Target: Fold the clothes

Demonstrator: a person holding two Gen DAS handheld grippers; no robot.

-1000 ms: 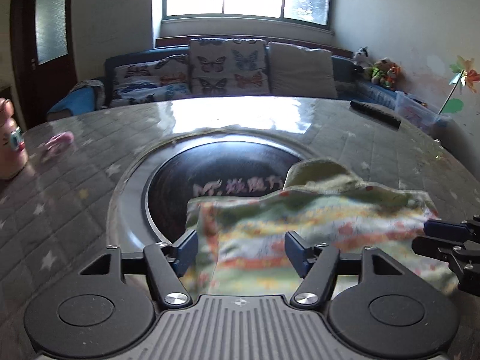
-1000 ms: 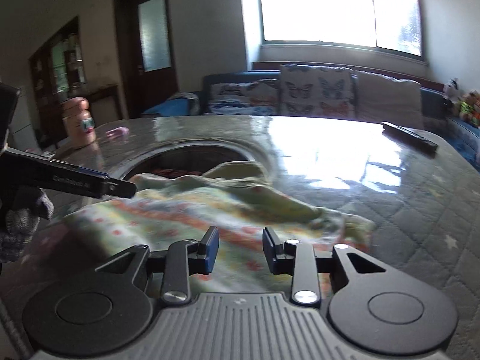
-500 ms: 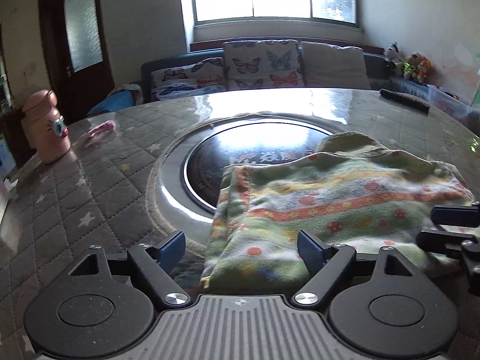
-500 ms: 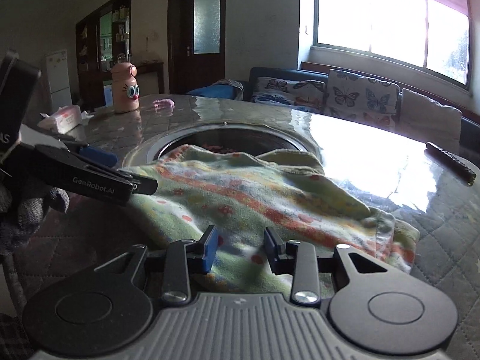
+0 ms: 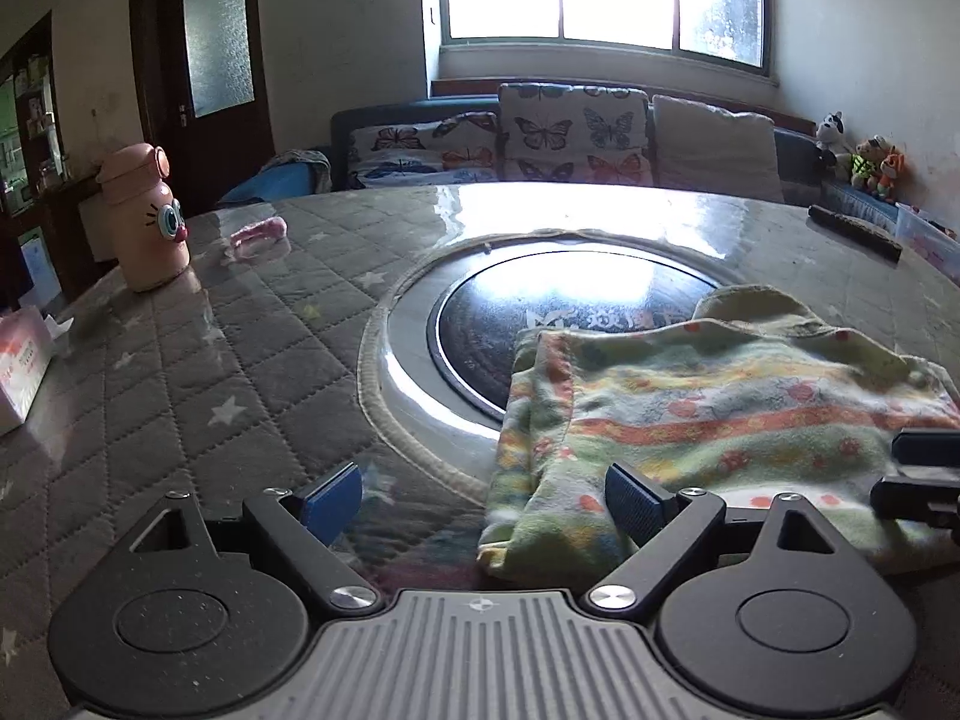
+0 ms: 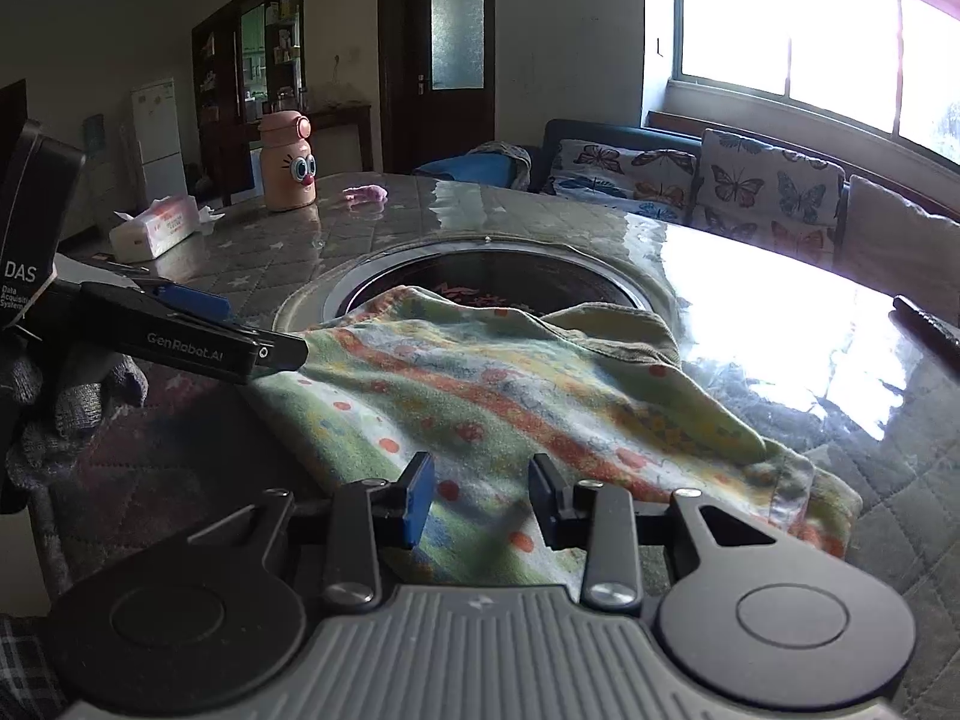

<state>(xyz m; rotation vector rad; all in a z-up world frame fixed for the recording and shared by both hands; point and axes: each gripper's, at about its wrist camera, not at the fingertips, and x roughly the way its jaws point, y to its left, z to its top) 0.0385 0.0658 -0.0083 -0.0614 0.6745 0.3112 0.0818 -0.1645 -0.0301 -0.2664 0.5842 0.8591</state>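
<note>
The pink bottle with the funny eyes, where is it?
The pink bottle stands upright at the far left of the table in both views, between the small pink thing and the tissue pack, well away from the folded garment.

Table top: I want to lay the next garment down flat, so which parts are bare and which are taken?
Bare quilted grey table cover runs between the pink cartoon-face bottle and the round dark glass inset; more lies bare right of the garment, before the black remote. Crowded: the near side, where the folded green floral garment overlaps the inset, with both grippers open beside it.
</note>
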